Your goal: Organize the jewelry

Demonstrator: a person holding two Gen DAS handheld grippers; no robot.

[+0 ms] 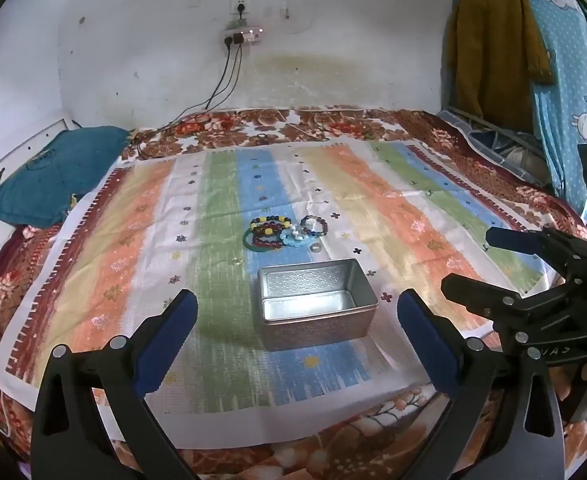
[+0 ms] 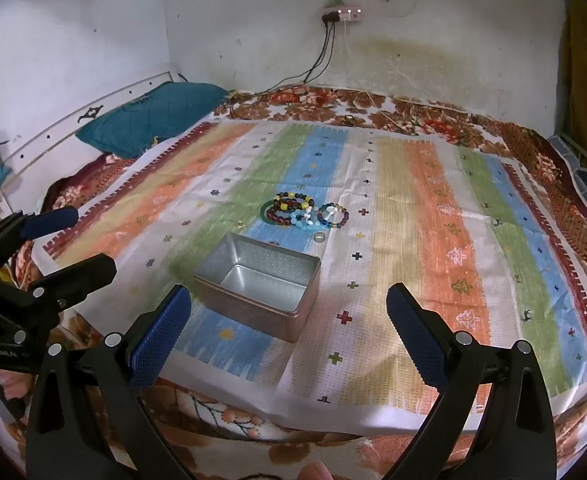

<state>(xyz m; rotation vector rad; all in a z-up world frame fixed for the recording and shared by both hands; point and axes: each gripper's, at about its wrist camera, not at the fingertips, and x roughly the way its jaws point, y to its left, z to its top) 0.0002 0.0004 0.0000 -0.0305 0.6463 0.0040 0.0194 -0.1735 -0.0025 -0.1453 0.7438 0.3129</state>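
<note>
Left wrist view | both jaws wide, empty | bracelets (image 1: 283,232) beyond tin (image 1: 317,304)

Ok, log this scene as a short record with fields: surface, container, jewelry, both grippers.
surface: striped cloth spread over a floral blanket
container: metal tin, lid off, nothing inside
jewelry: pile of beaded bracelets on the cloth beyond the tin, one small ring beside them
left gripper: open, holding nothing, short of the tin
right gripper: open, holding nothing

Bracelets (image 1: 283,232) lie heaped just behind the tin box (image 1: 317,300), both on the cloth (image 1: 113,264).
</note>
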